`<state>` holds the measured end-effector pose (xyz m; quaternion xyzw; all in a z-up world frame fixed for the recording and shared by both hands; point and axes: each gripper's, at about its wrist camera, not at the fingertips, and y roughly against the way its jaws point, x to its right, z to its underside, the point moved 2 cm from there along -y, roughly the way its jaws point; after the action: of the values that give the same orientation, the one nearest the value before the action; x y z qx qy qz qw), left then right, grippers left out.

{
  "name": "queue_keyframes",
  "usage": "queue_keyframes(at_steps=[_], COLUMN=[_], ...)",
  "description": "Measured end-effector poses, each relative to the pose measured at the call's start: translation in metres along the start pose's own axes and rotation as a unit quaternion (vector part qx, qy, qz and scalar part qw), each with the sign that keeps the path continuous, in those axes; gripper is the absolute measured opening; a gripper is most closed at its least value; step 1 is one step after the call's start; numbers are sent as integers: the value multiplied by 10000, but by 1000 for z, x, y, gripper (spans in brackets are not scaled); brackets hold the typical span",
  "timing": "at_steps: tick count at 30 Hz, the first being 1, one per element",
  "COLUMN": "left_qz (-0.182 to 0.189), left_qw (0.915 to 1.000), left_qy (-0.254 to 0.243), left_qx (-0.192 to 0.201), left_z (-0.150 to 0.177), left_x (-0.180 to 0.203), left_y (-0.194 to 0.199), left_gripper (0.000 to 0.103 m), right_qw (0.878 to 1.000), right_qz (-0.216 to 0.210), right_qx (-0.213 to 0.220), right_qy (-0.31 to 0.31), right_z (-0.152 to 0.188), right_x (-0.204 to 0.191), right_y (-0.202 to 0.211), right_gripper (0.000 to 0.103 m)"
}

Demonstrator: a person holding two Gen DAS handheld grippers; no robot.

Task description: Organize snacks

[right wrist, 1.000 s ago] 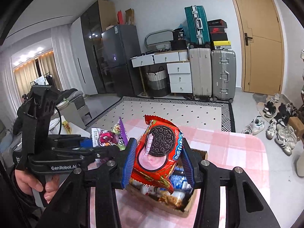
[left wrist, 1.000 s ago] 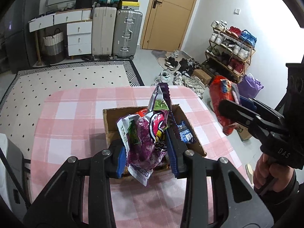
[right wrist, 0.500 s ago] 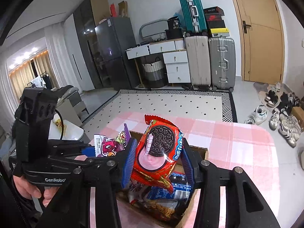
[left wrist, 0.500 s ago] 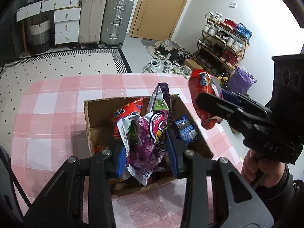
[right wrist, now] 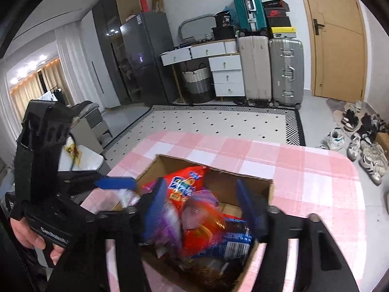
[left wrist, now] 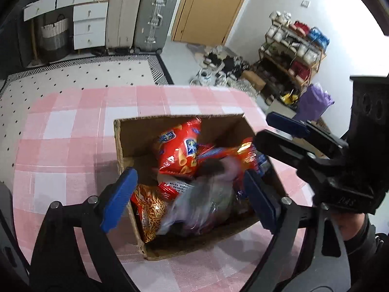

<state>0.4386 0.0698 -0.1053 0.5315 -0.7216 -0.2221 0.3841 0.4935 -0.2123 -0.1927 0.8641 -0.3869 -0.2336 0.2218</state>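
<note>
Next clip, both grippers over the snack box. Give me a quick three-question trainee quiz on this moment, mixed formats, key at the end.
1. True or false: the left gripper is shut on a packet.
2. Where does the red packet lie? A) on the tablecloth beside the box B) inside the box C) between the right gripper's fingers
3. Fill in: the box stands on a pink and white checked ____.

Key:
1. False. Its blue fingers stand wide apart above the box, with nothing between them.
2. B. The right gripper is open too; the packets under it are blurred.
3. Tablecloth.
</note>
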Motion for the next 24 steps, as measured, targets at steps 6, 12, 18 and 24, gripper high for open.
queue_keyframes(at_steps=[6, 12, 18, 24], left_qz=[-196, -380, -680, -852], left_qw=[9997, 9987, 9960, 9929], left_qy=[-37, -25, -125, -132], left_qx=[119, 339, 561, 823], left_z=[1, 8, 15, 22], left_x=[-2, 4, 22, 35], left_y=[13, 40, 75, 105], left_gripper=[87, 87, 87, 88], right_qw=[9990, 9982, 9967, 9944], right_qz=[12, 120, 263, 384], right_qx=[424, 576, 759, 983], right_qy=[-153, -112, -135, -49], right_z=[1, 3, 10, 20], right_x=[10, 6, 1, -9], right_y=[27, 54, 80, 114], right_gripper=[83, 84, 88, 93])
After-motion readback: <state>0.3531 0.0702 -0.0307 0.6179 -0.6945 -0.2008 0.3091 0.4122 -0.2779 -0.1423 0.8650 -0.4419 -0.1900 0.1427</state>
